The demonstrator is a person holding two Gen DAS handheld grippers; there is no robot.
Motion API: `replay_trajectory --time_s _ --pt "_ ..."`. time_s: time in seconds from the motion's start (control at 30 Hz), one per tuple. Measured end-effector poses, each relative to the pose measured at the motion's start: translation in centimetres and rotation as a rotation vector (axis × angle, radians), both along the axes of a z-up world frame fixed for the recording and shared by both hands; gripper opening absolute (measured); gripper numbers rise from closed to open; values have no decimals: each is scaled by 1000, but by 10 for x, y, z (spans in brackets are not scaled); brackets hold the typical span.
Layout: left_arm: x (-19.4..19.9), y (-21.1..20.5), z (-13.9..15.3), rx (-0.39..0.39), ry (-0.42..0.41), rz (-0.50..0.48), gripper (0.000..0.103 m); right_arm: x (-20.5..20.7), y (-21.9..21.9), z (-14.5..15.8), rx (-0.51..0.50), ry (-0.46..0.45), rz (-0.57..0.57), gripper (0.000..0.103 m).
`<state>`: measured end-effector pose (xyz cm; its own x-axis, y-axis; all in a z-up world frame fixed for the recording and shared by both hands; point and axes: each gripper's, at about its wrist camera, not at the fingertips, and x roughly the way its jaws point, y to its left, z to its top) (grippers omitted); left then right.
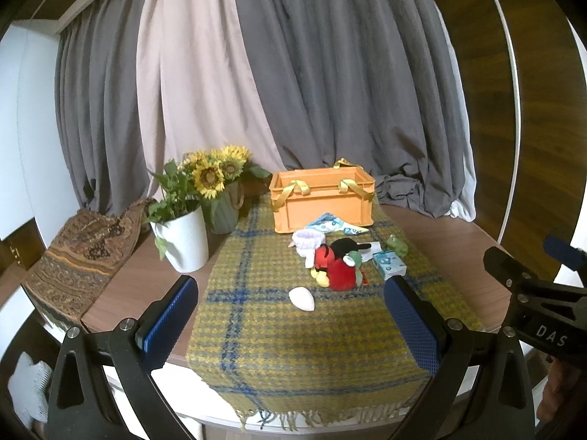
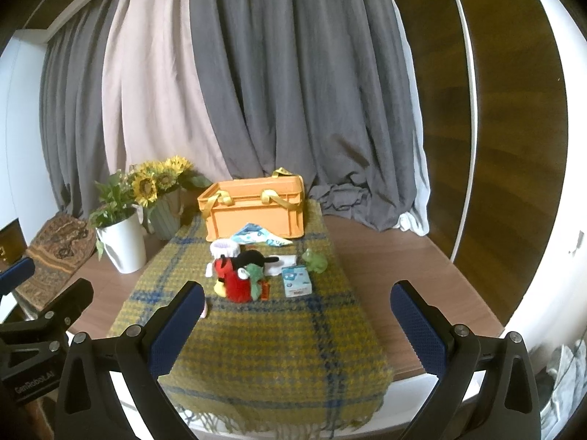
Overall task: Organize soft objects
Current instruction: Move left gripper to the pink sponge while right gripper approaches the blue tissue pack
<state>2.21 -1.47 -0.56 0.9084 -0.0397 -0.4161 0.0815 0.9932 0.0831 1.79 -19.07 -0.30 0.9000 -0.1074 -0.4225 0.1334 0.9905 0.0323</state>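
A pile of soft items lies mid-cloth: a red and black plush toy [image 1: 335, 266] [image 2: 234, 278], a white knitted piece [image 1: 308, 242] [image 2: 224, 247], a small green frog [image 1: 398, 245] [image 2: 314, 260], a tissue pack [image 1: 389, 264] [image 2: 296, 280], a patterned cloth [image 1: 335, 225] [image 2: 258, 236] and a white egg-shaped pad [image 1: 301, 299]. Behind them stands an orange crate [image 1: 323, 198] [image 2: 256, 209] with yellow straps. My left gripper [image 1: 290, 324] and right gripper [image 2: 297, 324] both hover open near the table's front edge, short of the pile and holding nothing.
A yellow-blue plaid runner [image 1: 286, 348] [image 2: 264, 352] covers the wooden table [image 1: 451, 253]. A white potted plant [image 1: 185, 238] [image 2: 123, 244] and sunflowers [image 1: 216, 174] [image 2: 157, 179] stand at the left. A patterned brown cloth [image 1: 80, 253] drapes the left edge. Grey curtains [image 1: 330, 73] hang behind.
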Motion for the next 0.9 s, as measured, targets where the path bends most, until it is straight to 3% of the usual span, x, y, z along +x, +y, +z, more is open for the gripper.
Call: replay_trajectory --time_s 0.17,0.4,0.57,0.9 --pt "19 -1 -13 -17 55 27 103 16 -3 -13 14 35 9 103" --pt "51 -2 -30 -35 53 100 103 53 -7 -33 31 59 19 103" --pt "90 -2 -43 -62 79 129 102 95 -10 -47 26 60 22 103" --pt "168 -9 -91 -64 199 158 92 182 -18 -95 39 158 14 99"
